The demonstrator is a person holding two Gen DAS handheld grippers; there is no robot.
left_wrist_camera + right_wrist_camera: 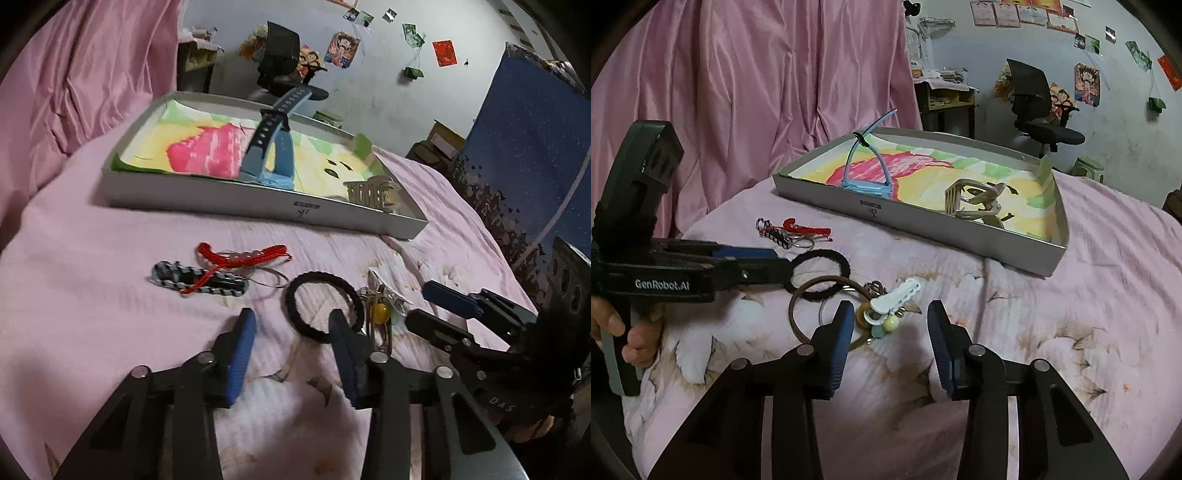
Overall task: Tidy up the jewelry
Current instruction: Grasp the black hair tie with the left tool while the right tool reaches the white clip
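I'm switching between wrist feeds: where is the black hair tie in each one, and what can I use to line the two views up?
Left wrist: the black hair tie lies low, right of centre, on the pink bedspread, with the left gripper open at it.
Right wrist: the tie lies left of centre, beyond the open right gripper.
Shared landmark: the grey tray behind it, holding the blue watch.

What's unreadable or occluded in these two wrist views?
- Left wrist: the black hair tie is partly covered by the left gripper finger.
- Right wrist: the brown ring runs under the right gripper finger.
- Both: label on the tray wall too small to read.
- Left wrist: the hair claw is blurred.
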